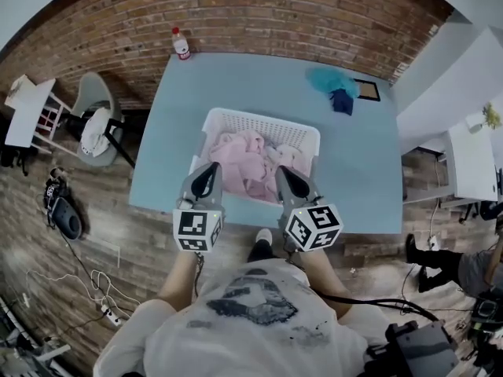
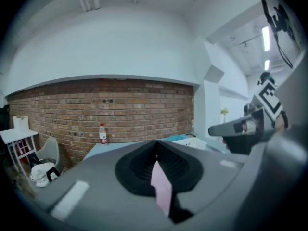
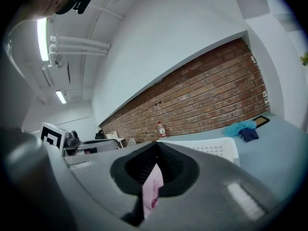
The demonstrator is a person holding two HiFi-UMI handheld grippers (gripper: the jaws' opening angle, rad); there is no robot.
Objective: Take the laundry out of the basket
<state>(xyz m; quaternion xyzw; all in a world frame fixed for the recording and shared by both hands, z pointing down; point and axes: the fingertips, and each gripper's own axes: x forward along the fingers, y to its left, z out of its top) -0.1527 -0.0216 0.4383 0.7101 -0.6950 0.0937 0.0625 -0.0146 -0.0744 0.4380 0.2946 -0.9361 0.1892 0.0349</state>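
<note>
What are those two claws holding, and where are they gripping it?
The left claw and right claw each pinch a thin fold of pink laundry.

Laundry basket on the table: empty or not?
Not empty. The head view shows pink laundry heaped inside the white basket, covering most of its floor.

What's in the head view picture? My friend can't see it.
A white laundry basket full of pink laundry sits on a blue table. The left gripper and right gripper, both shut, reach over its near rim. A bottle stands beyond.
</note>
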